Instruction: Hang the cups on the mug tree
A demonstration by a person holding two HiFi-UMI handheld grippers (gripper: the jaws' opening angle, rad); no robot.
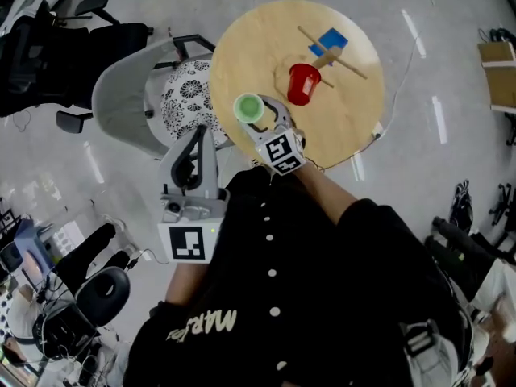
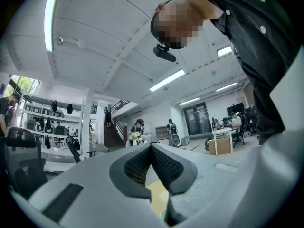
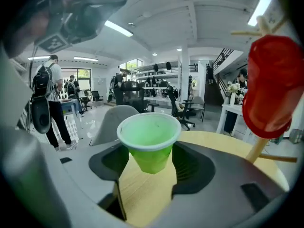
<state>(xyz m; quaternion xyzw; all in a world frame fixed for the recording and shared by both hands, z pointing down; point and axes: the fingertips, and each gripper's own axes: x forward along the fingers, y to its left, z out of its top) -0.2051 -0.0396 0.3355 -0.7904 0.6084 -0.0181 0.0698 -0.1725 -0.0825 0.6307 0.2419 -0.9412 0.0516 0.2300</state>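
Right claw (image 3: 152,164) pinching the green cup (image 3: 148,137): a dark ribbed pad presses on each side of the cup's lower wall. The cup is clear of the surface (image 3: 228,142), mouth up, long axis near upright. The head view agrees: right claw (image 1: 258,121) over the near-left edge of the round surface (image 1: 242,39), green cup (image 1: 248,108) at its tip. Left claw (image 2: 151,150) pressed together, nothing in it. In the head view the left claw (image 1: 197,139) sits off the surface, beside the grey chair (image 1: 121,95).

Key relation: the mug tree (image 3: 259,148) lies ahead and to the right of the right claw, near, not touching. In the head view the mug tree (image 1: 334,55) is up and right of the green cup, with the red cup (image 1: 303,83) between them. The red cup (image 3: 270,87) already sits over a peg, mouth apparently downward, tilted. Bare peg ends show above it.

The right hand is plainly the nearer one, so we judge it does the hang. We see no handle on the green cup, so we judge it must be tipped over for its mouth to take a peg.

Materials: both cups are thin smooth plastic, tapered, with a rolled rim, and likely to squash under a hard pinch. The tree is plain light wooden dowels. There is a blue piece (image 1: 329,40) by it; we cannot tell what it is. The surface is pale wood grain.
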